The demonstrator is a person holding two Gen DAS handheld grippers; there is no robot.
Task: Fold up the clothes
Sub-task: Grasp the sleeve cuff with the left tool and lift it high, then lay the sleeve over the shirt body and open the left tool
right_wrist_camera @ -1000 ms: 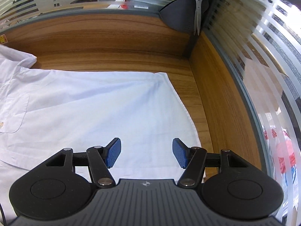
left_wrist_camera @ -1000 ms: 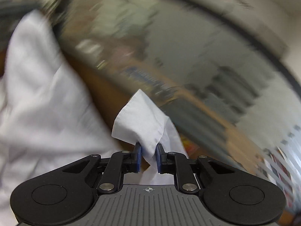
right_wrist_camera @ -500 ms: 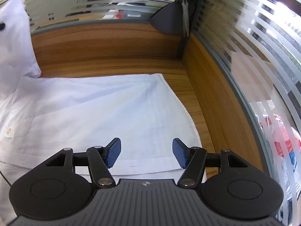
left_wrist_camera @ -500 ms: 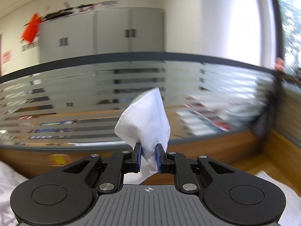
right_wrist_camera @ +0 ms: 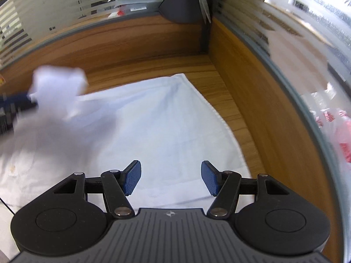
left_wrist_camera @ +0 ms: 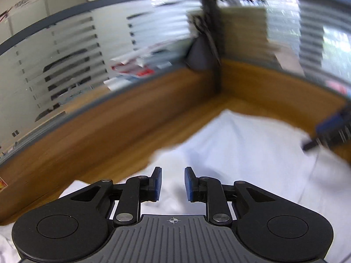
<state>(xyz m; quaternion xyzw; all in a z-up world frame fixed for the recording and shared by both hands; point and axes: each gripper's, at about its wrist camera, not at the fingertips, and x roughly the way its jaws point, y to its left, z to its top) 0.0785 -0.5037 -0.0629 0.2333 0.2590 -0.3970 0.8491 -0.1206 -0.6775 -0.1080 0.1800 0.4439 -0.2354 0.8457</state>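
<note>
Left gripper (left_wrist_camera: 173, 183): blue pads parted by a narrow gap, nothing pinched between them. It angles downward over the white shirt (right_wrist_camera: 153, 131), close above the cloth, and faces the far right corner of the wooden counter (right_wrist_camera: 153, 65). The left wrist view is motion-blurred.

Right gripper (right_wrist_camera: 171, 178): jaws spread wide, empty. It is held low and level above the near edge of the shirt, pointing toward the same corner. Its blue pads (right_wrist_camera: 131, 176) sit above the fabric; contact cannot be told.

The shirt lies spread across the counter, its right edge running diagonally near the wooden side wall (right_wrist_camera: 263, 109). At the left of the right wrist view, a bunched fold of the shirt (right_wrist_camera: 59, 83) stands raised above the flat part, blurred, just beside the dark blue tip of the left gripper at the frame edge. Whether that tip touches the fold cannot be told.

In the left wrist view the right gripper shows at the far right edge (left_wrist_camera: 333, 129), over the shirt.

Frosted striped glass panels (right_wrist_camera: 54, 13) rise behind the wooden back wall. A dark grey object (right_wrist_camera: 184, 8) hangs at the corner post.
</note>
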